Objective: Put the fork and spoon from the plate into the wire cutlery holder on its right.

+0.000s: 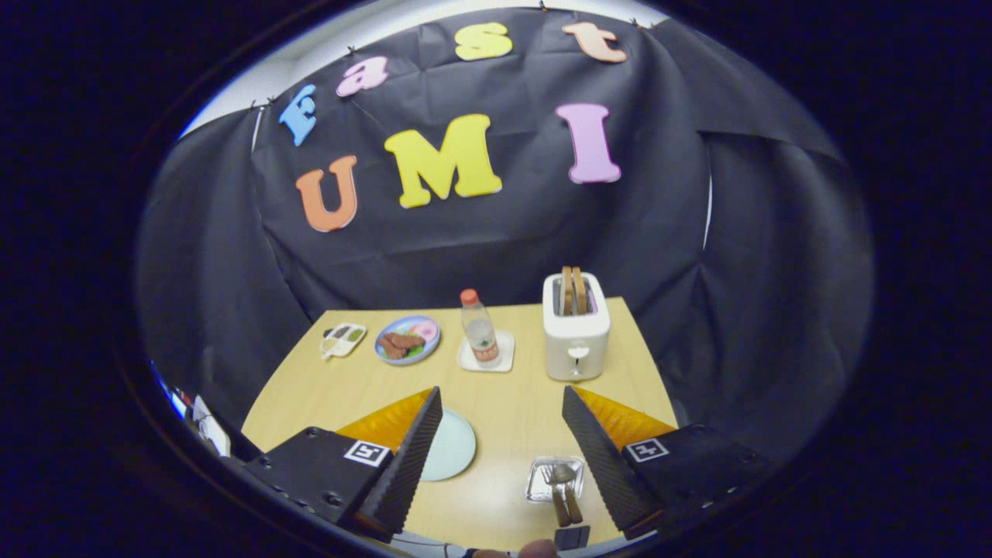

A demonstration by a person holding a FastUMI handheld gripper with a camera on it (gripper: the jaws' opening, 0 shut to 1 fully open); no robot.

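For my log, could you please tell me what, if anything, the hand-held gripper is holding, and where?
Nothing: the hand-held gripper is open, with fork and spoon lying in the holder.

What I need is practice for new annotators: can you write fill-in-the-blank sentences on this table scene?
1. The fork and spoon rest in the wire cutlery ____.
2. The tongs stand ____, holding nothing.
3. Two slices of toast stick up from the white ____.
Missing words: holder; open; toaster.
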